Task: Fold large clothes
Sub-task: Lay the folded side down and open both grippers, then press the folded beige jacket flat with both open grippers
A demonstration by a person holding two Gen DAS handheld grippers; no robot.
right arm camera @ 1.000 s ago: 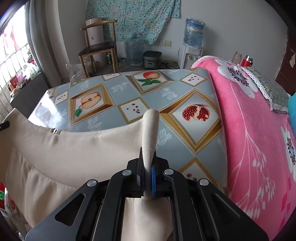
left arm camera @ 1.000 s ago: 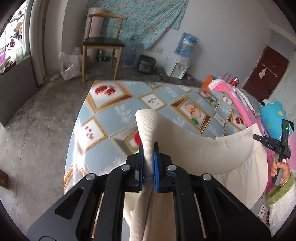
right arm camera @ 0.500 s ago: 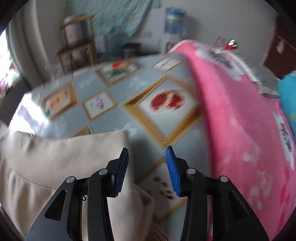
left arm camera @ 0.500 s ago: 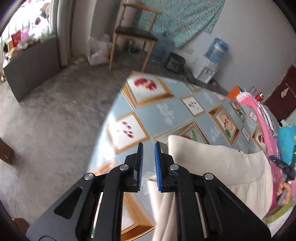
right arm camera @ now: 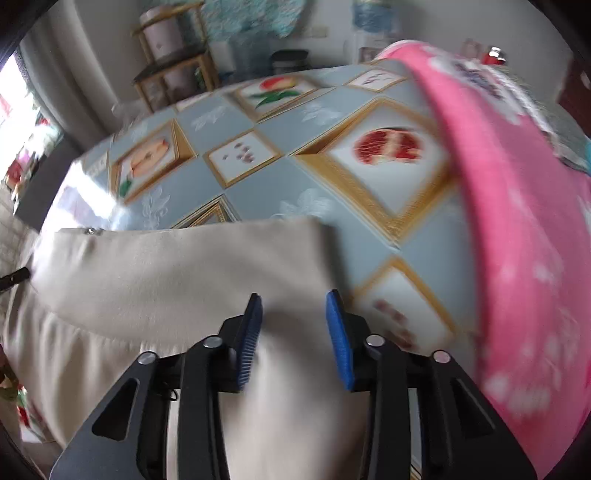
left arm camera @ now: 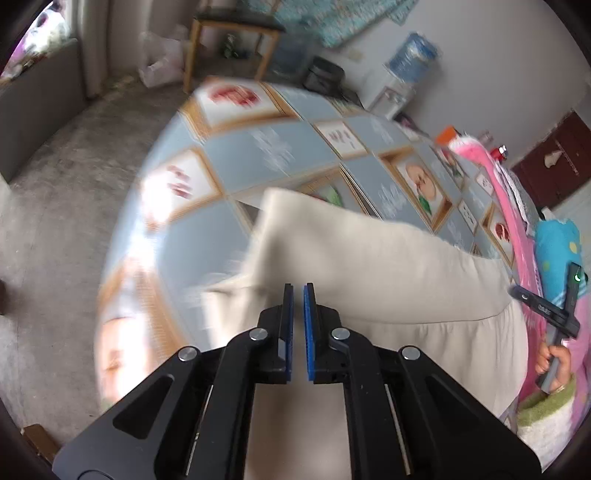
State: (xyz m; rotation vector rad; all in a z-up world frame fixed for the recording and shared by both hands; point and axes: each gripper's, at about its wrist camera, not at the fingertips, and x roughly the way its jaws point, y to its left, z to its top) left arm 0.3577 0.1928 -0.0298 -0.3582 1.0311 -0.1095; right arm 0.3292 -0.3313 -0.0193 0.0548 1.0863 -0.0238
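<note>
Left gripper fingers nearly together, empty; right gripper fingers apart, closing on nothing. Beyond, beige garment lying released across the worktop. Likely to crease or slip off the near edge if regripped off-corner.

Beige garment folded on table

On the bench lie one beige garment and one pink blanket, beneath two tongs, with one chair beyond it.
</note>
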